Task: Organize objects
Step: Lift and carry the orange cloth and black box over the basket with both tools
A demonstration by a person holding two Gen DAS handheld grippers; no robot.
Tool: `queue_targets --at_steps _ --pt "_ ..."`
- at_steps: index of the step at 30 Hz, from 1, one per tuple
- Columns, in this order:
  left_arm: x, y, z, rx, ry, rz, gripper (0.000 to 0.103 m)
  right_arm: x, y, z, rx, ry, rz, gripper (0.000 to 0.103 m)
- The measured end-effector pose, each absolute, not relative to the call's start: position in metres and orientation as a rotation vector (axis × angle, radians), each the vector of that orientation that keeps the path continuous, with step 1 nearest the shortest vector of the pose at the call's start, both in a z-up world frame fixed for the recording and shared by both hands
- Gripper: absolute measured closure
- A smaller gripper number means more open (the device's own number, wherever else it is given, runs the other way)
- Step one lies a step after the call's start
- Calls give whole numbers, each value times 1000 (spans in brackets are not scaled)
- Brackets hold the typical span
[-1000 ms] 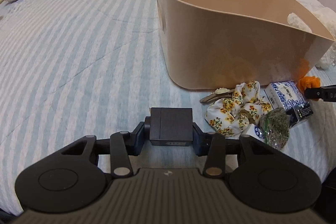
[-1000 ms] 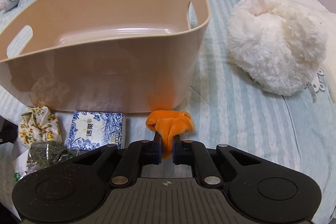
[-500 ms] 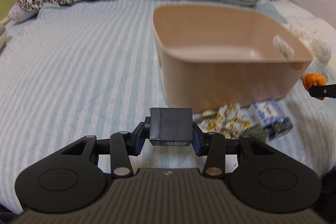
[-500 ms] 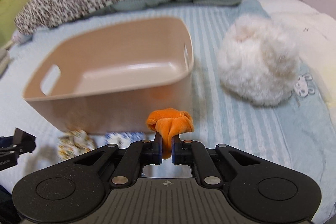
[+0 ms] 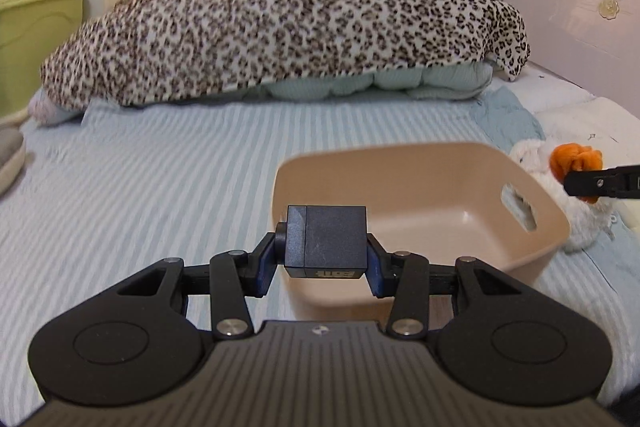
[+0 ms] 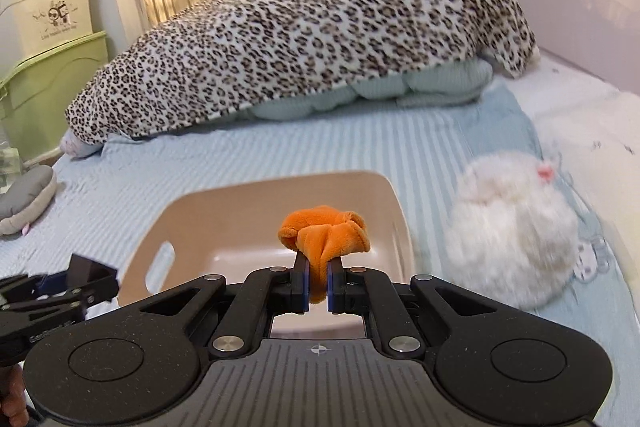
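Observation:
My left gripper (image 5: 326,257) is shut on a dark cube-shaped box (image 5: 328,241) and holds it above the near left rim of the beige plastic basket (image 5: 532,259). My right gripper (image 6: 317,287) is shut on an orange scrunchie (image 6: 326,233) and holds it above the near side of the same basket (image 6: 256,203), which looks empty inside. The orange scrunchie also shows in the left wrist view (image 5: 574,157) at the right edge. The left gripper with its box shows at the lower left of the right wrist view (image 6: 84,277).
A white fluffy toy (image 6: 516,227) lies right of the basket on the striped blue bedsheet (image 5: 140,187). A leopard-print blanket (image 5: 280,27) covers a quilt at the bed's head. A grey cushion (image 6: 26,197) lies at the left edge. Green drawers (image 6: 52,87) stand beside the bed.
Both grippers have risen well above the bed with their objects held. The basket now sits lower and smaller in both views, and the loose items in front of it have dropped out of sight.

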State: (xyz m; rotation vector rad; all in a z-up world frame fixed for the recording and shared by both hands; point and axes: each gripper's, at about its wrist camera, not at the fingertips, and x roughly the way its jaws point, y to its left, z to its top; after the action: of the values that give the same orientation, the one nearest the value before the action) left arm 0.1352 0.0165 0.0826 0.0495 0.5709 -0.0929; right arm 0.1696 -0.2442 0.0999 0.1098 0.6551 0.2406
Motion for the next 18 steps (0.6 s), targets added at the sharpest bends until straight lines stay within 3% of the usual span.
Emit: queue_targets --at_steps 18 --pt "213 -35 29 194 695 -81 57 224 -203 43 -2 771 198 95"
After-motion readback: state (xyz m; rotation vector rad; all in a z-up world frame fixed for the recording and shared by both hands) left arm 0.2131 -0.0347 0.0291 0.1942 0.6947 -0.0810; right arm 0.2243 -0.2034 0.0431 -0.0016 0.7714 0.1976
